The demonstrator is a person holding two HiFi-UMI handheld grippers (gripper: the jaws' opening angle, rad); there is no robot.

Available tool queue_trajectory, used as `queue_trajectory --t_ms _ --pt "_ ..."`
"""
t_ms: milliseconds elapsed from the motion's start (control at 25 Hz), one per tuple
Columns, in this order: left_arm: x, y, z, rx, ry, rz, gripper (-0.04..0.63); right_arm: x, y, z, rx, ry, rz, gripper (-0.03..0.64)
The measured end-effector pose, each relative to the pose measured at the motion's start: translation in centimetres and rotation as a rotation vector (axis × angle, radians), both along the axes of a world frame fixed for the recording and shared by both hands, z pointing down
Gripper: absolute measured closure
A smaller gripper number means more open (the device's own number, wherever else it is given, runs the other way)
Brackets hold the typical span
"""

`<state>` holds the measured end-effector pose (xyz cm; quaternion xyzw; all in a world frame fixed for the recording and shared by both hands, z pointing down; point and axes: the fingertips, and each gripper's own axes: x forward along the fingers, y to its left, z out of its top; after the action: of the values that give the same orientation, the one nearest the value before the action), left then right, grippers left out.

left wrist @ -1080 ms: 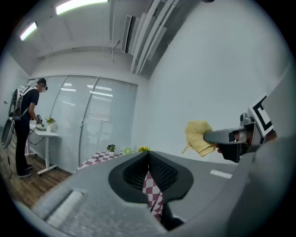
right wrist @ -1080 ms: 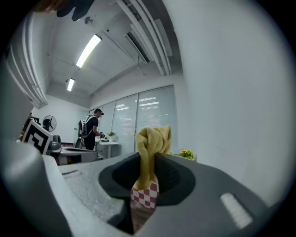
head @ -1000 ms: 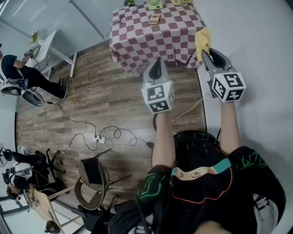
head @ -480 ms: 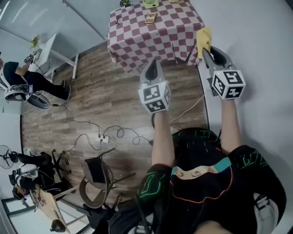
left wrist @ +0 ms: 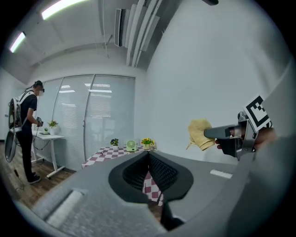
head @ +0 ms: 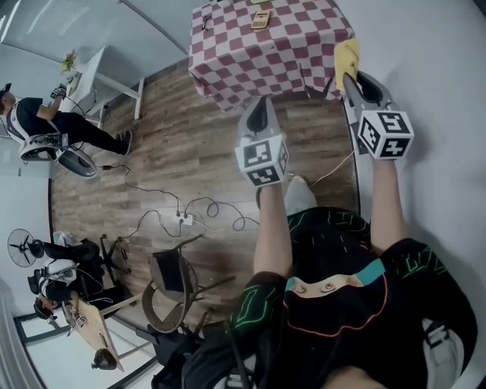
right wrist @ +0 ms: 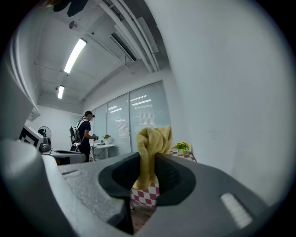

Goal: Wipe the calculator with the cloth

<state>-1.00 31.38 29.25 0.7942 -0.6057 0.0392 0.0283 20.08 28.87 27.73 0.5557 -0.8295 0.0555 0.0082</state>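
Note:
A yellow cloth (head: 346, 57) is pinched in my right gripper (head: 350, 76), which is shut on it; in the right gripper view the cloth (right wrist: 152, 152) stands bunched between the jaws. The calculator (head: 260, 19) lies far ahead on the red-and-white checked table (head: 288, 53), well beyond both grippers. My left gripper (head: 258, 114) hangs over the wooden floor short of the table, shut with nothing in it (left wrist: 149, 155). From the left gripper view the cloth (left wrist: 200, 133) shows at the right, held by the other gripper.
A white wall (head: 425, 68) runs close along my right. A person (head: 45, 121) sits by a white desk (head: 95, 72) at the left. Cables and a power strip (head: 184, 219) lie on the floor, with a chair (head: 171, 285) behind. Small plants and a green fan (left wrist: 131, 146) stand on the table.
The view has shifted: the table and calculator now sit higher and further right in the head view. Both grippers keep their pose, the cloth still held.

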Motion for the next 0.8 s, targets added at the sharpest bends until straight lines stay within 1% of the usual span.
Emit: queue_trajectory --t_ms 80,160,280,440,520,720,800 --pt "-1.2 -0.6 0.8 -0.015 0.009 -0.018 0.586 -1.2 -0.6 0.7 -0.012 0.011 -0.018 0.522" --pt "-1.7 -1.6 2.0 -0.04 0.026 -0.026 0.586 -1.7 -1.5 1.6 -0.02 0.049 -0.024 0.522" --pt "-0.7 -4.2 3.7 -0.06 0.052 -0.001 0.586 -0.6 -3.6 2.6 -0.032 0.099 0.005 0.522" --pt "0.0 -8.6 5.0 -0.08 0.061 0.036 0.586 0.7 -8.0 3.5 -0.054 0.093 0.057 0.522" --pt "-0.8 -11.3 5.5 -0.093 0.063 0.036 0.586 0.2 -10.7 3.7 -0.059 0.087 0.063 0.522" --pt "-4.3 -17.8 7.9 -0.148 0.074 -0.006 0.586 -3.0 -17.4 5.7 -0.092 0.098 0.044 0.522" --pt "-5.2 -20.3 8.9 -0.168 0.075 -0.01 0.586 -3.9 -19.9 6.5 -0.107 0.107 0.041 0.522"
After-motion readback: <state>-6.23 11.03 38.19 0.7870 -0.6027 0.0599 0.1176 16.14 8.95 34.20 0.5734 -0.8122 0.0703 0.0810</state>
